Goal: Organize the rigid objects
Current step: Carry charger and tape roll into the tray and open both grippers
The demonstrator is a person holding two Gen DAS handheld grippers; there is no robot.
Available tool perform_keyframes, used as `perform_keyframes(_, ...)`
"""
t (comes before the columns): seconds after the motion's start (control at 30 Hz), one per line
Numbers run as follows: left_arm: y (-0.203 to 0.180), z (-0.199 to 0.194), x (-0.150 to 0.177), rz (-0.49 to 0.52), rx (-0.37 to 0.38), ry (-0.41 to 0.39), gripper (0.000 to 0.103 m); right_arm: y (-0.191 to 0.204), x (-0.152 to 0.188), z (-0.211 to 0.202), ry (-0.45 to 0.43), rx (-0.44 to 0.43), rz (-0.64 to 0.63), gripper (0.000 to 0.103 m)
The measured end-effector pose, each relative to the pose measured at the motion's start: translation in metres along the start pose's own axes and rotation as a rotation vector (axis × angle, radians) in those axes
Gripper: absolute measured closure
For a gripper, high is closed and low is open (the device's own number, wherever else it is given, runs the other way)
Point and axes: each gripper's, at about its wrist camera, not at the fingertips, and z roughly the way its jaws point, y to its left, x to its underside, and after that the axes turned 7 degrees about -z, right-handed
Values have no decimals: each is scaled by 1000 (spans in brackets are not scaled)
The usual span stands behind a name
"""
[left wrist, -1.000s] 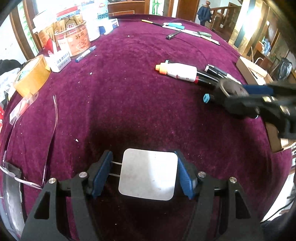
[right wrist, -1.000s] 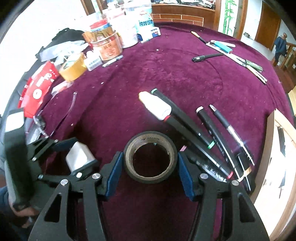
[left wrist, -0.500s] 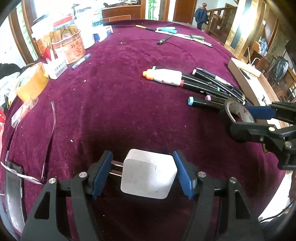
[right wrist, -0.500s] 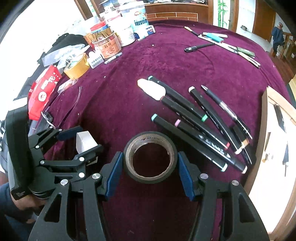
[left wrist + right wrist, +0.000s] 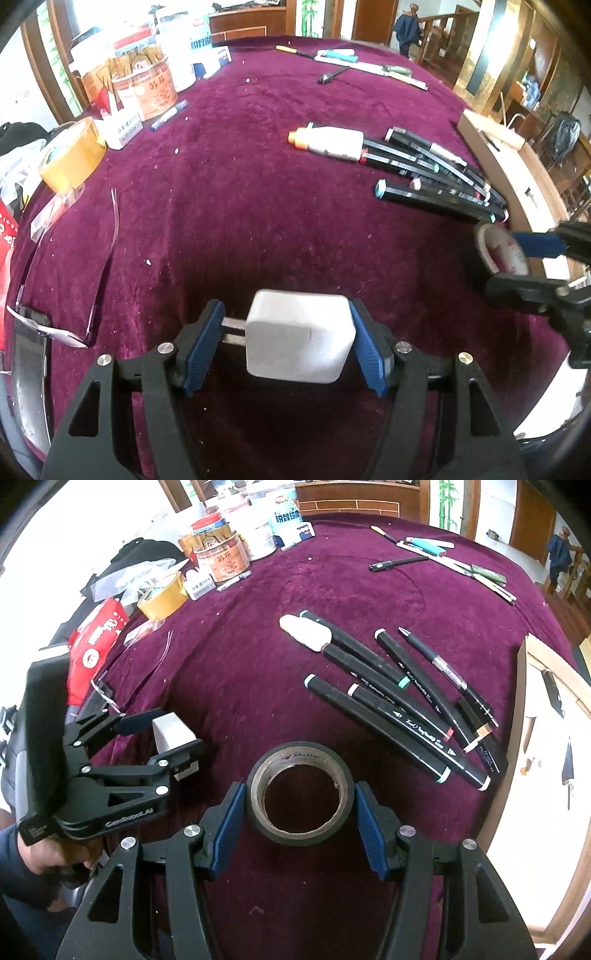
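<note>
My left gripper (image 5: pixel 286 341) is shut on a white plug adapter (image 5: pixel 299 336), its metal prongs pointing left, held just above the purple cloth near the front edge. It also shows in the right wrist view (image 5: pixel 173 734). My right gripper (image 5: pixel 299 823) is shut on a black tape roll (image 5: pixel 299 794), and it shows at the right in the left wrist view (image 5: pixel 498 251). A row of black markers (image 5: pixel 388 709) and a white glue bottle (image 5: pixel 332 144) lie mid-table.
A yellow tape roll (image 5: pixel 70 155), jars and tins (image 5: pixel 147 88) and a small box stand at the far left. Clear safety glasses (image 5: pixel 74 273) lie at the left. A wooden tray (image 5: pixel 546 720) sits at the right edge. More pens (image 5: pixel 443 557) lie far back.
Both grippers have drawn back toward the near edge with their loads. The tape roll moved off the markers, and the adapter tilted forward.
</note>
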Motion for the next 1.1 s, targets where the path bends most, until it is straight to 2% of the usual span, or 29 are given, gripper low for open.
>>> perform_keyframes(0.17,1,12,6,10,-23,9,37,-3,4,-1,2,-4,11,50)
perform_keyframes(0.23,1,10,7,15,-15,-7,46,-3,5,-2,1,-7,11,50)
perform_keyframes(0.27,-1,9,7,23,-15,-15,54,-3,5,-3,0,-8,11,50)
perform_keyframes(0.47,-1,11,0,-2,-58,4,54,-6,8,-9,-15,-9,21,50)
perform_keyframes(0.53,-2,12,-1,8,-67,9,52,-8,10,-10,-14,-14,29,50)
perform_keyframes(0.6,-4,12,-4,27,-96,10,43,-10,11,-11,-15,-11,32,50)
perform_keyframes(0.7,-6,15,-8,61,-115,12,40,-11,12,-12,-16,-10,33,50)
perform_keyframes(0.8,-3,18,-14,49,-104,15,36,-13,14,-13,-16,-7,35,50)
perform_keyframes(0.9,2,21,-17,40,-55,7,38,-15,15,-15,-16,-4,40,50)
perform_keyframes(0.97,7,21,-17,14,-7,-9,47,-17,15,-16,-17,-1,44,50)
perform_keyframes(1.1,7,18,-15,-7,-15,-24,48,-20,16,-17,-18,2,54,50)
